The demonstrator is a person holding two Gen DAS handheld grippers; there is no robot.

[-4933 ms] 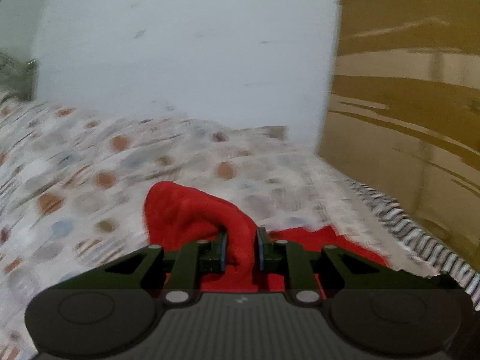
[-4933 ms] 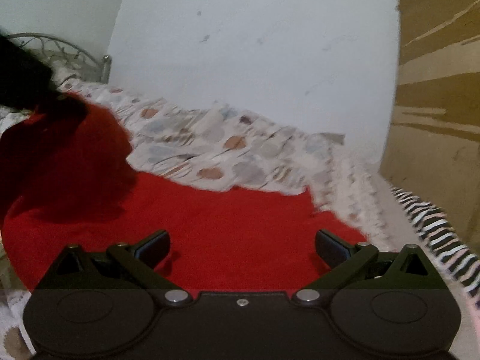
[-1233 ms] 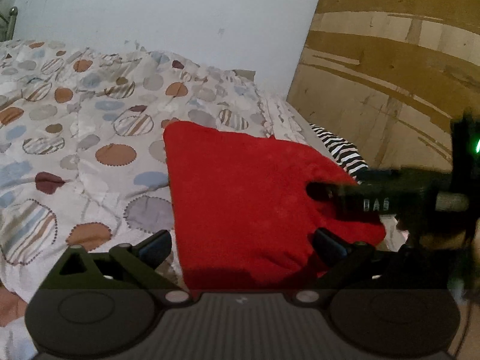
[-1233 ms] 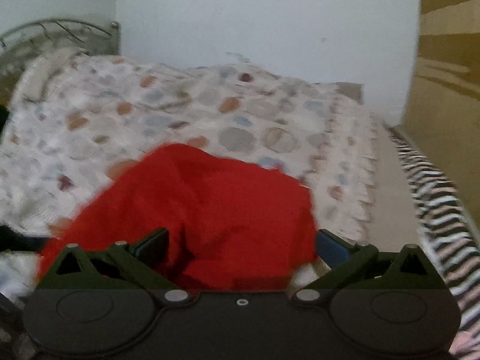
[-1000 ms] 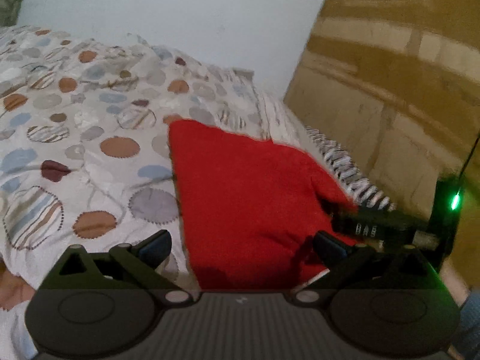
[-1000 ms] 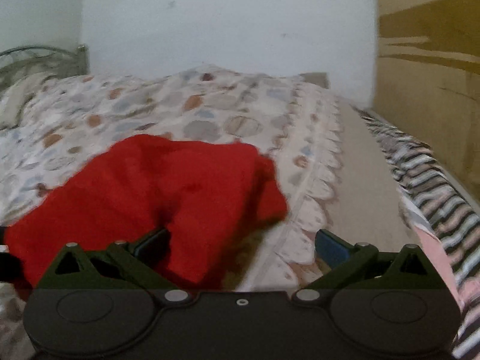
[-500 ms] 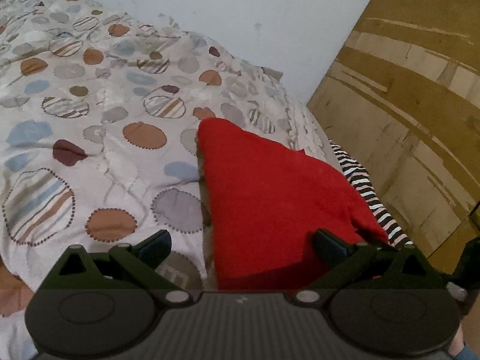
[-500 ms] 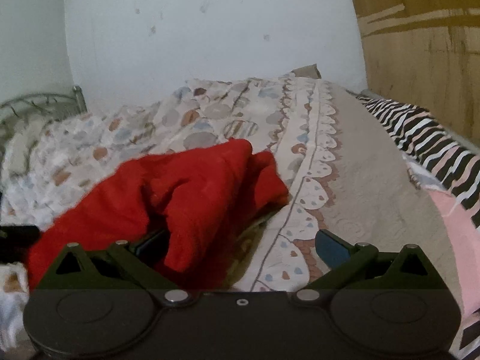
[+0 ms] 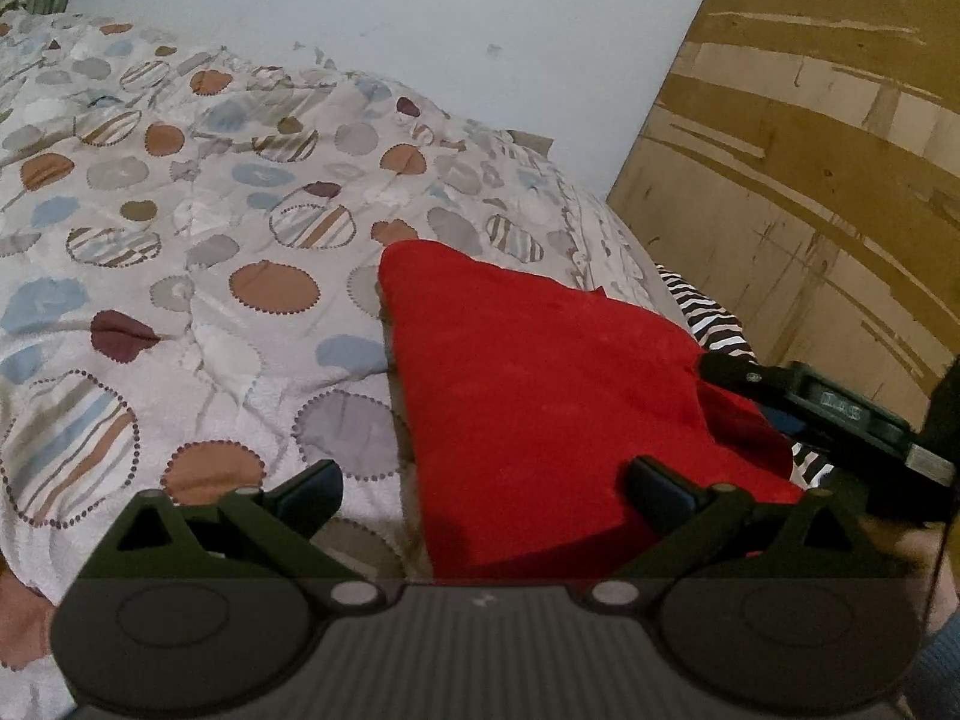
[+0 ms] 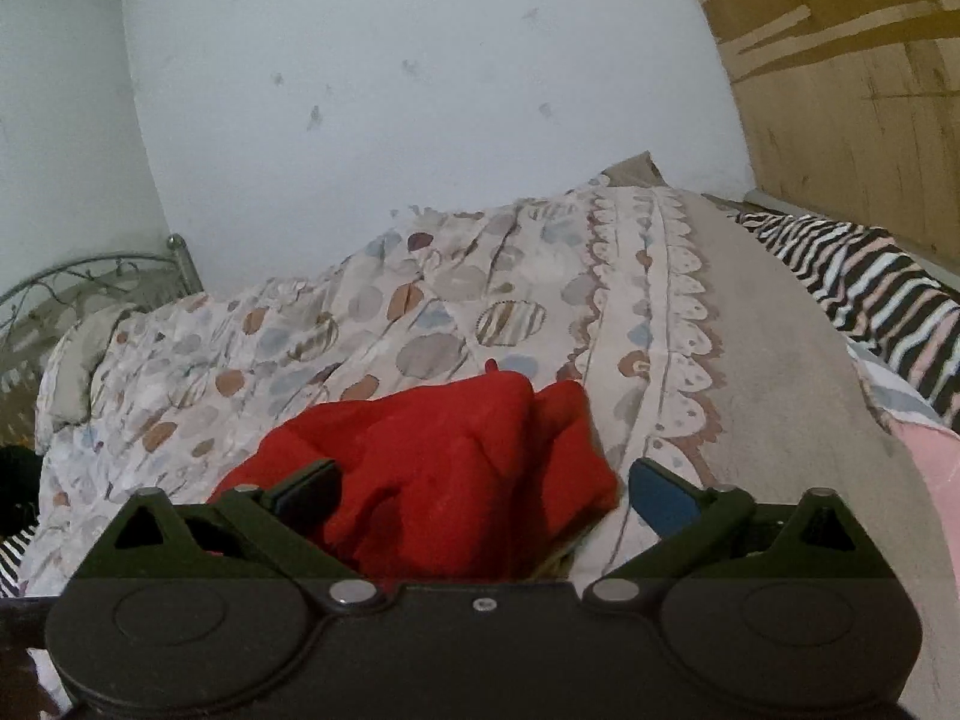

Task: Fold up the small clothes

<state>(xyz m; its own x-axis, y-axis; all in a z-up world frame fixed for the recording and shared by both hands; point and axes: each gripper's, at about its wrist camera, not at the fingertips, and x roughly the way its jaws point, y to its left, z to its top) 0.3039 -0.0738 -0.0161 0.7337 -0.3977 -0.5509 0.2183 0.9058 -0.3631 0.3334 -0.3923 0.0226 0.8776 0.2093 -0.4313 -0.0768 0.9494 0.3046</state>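
Observation:
A red garment (image 9: 540, 372) lies folded on the spotted bedspread (image 9: 180, 210), its near edge just under my left gripper (image 9: 486, 489), which is open and empty above it. In the right wrist view the same red garment (image 10: 444, 468) bulges up in folds between the fingers of my right gripper (image 10: 483, 492), which is open and low over its right edge. A finger of the right gripper (image 9: 804, 396) reaches in at the garment's right edge in the left wrist view.
A zebra-striped cloth (image 10: 870, 288) lies along the bed's right side beside a wooden panel (image 9: 810, 180). A pink cloth (image 10: 936, 468) lies near it. A metal bed frame (image 10: 90, 282) stands at the far left by the white wall (image 10: 420, 90).
My left gripper let go of the red garment, which now lies flat and folded. My right gripper swung round to the garment's right edge and dropped low beside it.

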